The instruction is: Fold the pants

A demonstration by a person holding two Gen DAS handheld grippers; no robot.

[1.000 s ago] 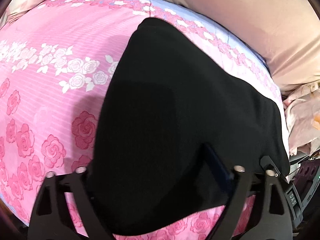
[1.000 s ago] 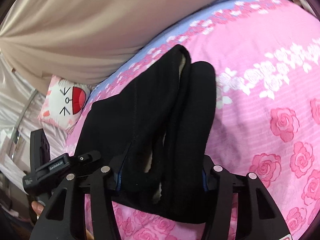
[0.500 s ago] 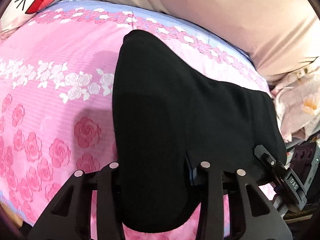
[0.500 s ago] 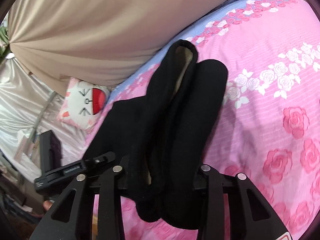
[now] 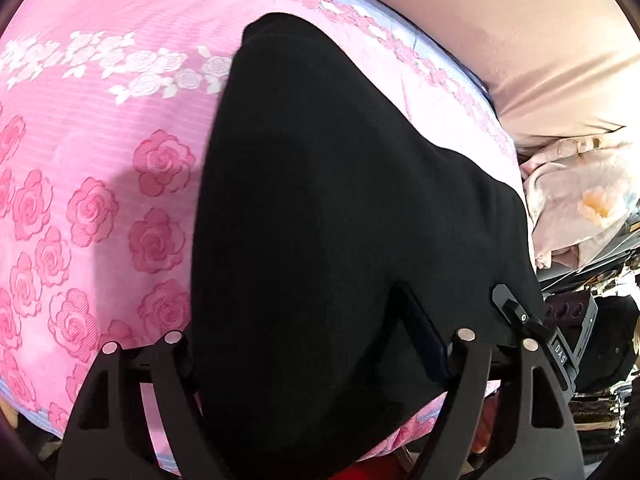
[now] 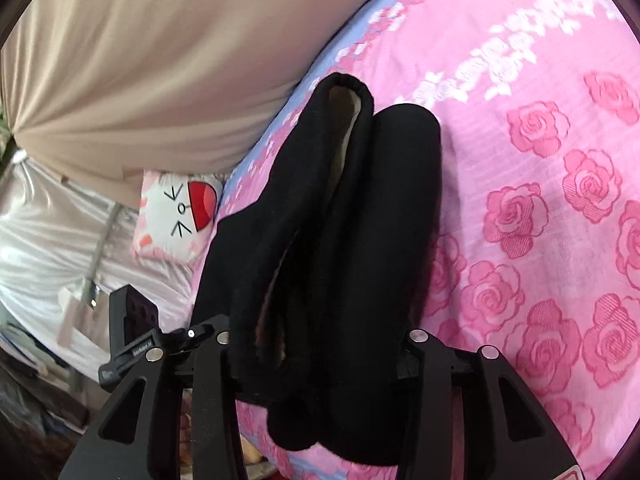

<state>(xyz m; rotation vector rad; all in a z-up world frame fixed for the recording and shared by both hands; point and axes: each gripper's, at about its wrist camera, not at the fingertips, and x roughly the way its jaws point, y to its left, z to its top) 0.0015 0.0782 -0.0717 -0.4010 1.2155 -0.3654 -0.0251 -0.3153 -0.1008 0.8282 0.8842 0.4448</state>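
Pants (image 5: 340, 208), black, sit bunched between the fingers of the left gripper (image 5: 316, 344), which clamp their near edge. The right gripper (image 6: 316, 340) likewise pinches the folded legs (image 6: 360, 220), which stretch away over the pink rose-print bedspread (image 6: 540, 180) toward a beige curtain (image 6: 160, 60).

free: bare pink bedspread (image 5: 100, 128) beside the black pants (image 5: 340, 200), on the side away from the beige curtain (image 6: 160, 60) | blocked: curtain just beyond pants | cat pillow (image 6: 176, 216) near their corner | crumpled cloth (image 5: 576, 200) at bed edge
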